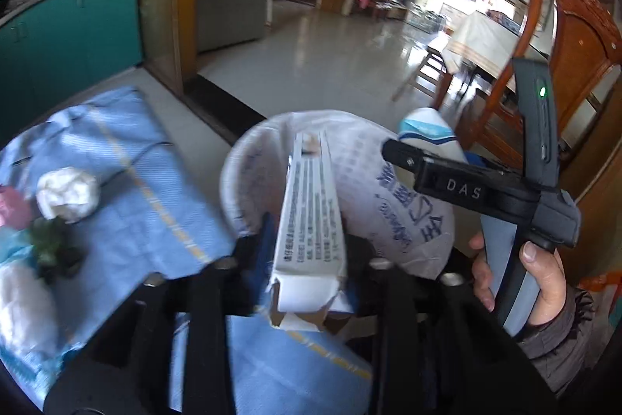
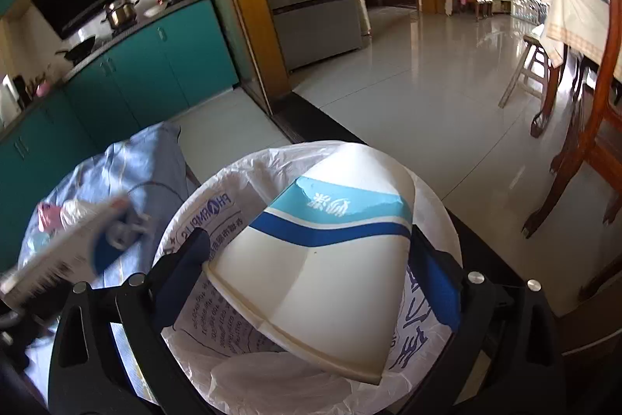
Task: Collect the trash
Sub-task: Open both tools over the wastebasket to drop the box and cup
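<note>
The left gripper (image 1: 307,240) has its jaws closed on a long white carton (image 1: 309,216), printed with small text and torn open at the near end; the carton points forward over the mouth of the lined bin (image 1: 248,174). The bin liner is a thin white plastic bag (image 2: 202,220) with blue lettering (part of it reads as mirrored Latin letters), folded out over the rim.

The right gripper (image 2: 307,259) has its jaws clamped on a white paper cup (image 2: 322,271) with a blue wave band, held on its side directly above the bin opening, its rim toward the camera. In the left wrist view the same cup (image 1: 427,131) shows just beyond the bin's far rim, gripped by the right gripper (image 1: 392,150), with the person's right hand (image 1: 525,282) wrapped round the handle.

The bin stands at the right edge of the desk (image 1: 128,174), which is covered with a light blue cloth with a yellow stripe. Toward the left edge of the desk lie a crumpled white paper ball (image 1: 68,195), something pink (image 1: 11,209) at the very edge of view, a dark green scrap (image 1: 50,244) and a pale plastic bag (image 1: 23,302); all are well apart from the bin. A wooden chair (image 1: 571,37) stands to the right, on a glossy tiled floor (image 1: 330,53).
</note>
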Available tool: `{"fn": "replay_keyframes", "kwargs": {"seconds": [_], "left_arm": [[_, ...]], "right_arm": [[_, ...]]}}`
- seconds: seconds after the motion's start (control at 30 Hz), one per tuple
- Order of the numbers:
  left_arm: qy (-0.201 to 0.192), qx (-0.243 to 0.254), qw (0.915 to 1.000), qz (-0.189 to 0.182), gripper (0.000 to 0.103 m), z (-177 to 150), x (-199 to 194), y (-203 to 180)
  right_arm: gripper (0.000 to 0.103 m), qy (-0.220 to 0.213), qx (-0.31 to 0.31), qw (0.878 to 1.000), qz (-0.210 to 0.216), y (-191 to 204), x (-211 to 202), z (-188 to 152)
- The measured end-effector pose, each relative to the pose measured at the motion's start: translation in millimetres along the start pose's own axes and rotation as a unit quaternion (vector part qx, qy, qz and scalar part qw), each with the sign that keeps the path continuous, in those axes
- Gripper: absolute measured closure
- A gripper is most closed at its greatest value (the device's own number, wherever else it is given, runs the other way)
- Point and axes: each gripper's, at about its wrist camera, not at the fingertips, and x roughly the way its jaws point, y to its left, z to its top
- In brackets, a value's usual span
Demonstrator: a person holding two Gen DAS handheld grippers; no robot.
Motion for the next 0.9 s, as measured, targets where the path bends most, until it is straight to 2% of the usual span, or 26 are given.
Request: {"fn": "replay_keyframes", "kwargs": {"seconds": [0.03, 0.17, 0.23, 0.33, 0.37, 0.43, 0.5, 0.57, 0.63, 0.73, 0.77, 0.83, 0.9], "left_arm": [[0.002, -0.001, 1.0000, -0.002, 0.029, 0, 7, -3], [-0.001, -0.006, 1.0000, -0.007, 0.028, -3, 15, -2], [-0.004, -0.008, 0.9999, 0.014, 0.028, -7, 11, 5], [-0.029, -0.009, 0.9961, 0.083, 0.024, -17, -13, 16], [-0.042, -0.008, 0.9916, 0.122, 0.024, -22, -23, 21], [-0.061, -0.017, 0.9758, 0.209, 0.023, -34, -46, 39], [-0.066, -0.034, 0.9613, 0.265, 0.023, -48, -67, 60], [-0.061, -0.059, 0.9484, 0.306, 0.023, -68, -92, 88], [-0.048, -0.082, 0.9393, 0.330, 0.023, -85, -112, 110], [-0.022, -0.116, 0.9213, 0.370, 0.023, -116, -145, 148], [-0.013, -0.130, 0.9139, 0.384, 0.023, -127, -155, 158], [-0.007, -0.152, 0.9047, 0.398, 0.022, -144, -173, 177], [-0.006, -0.172, 0.8956, 0.410, 0.022, -155, -190, 188]], "right_arm": [[0.004, -0.002, 0.005, 1.000, 0.000, -3, -1, 0], [0.004, 0.007, 0.007, 1.000, 0.001, -6, 2, -1], [0.004, 0.007, 0.005, 1.000, 0.000, -7, 1, -2], [0.004, 0.004, -0.001, 1.000, 0.011, -2, 0, -2], [0.004, 0.002, -0.008, 1.000, 0.013, 2, 0, -2], [0.004, 0.002, -0.027, 0.999, 0.018, 12, 1, -3], [0.004, 0.004, -0.049, 0.998, 0.028, 24, 2, -5], [0.004, 0.007, -0.081, 0.996, 0.046, 42, 3, -9], [0.004, 0.019, -0.113, 0.990, 0.086, 66, 5, -15], [0.004, 0.052, -0.182, 0.968, 0.162, 120, 10, -30], [0.004, 0.065, -0.212, 0.957, 0.188, 145, 11, -38], [0.004, 0.087, -0.262, 0.931, 0.238, 190, 10, -54], [0.004, 0.111, -0.316, 0.898, 0.285, 242, 5, -71]]}}
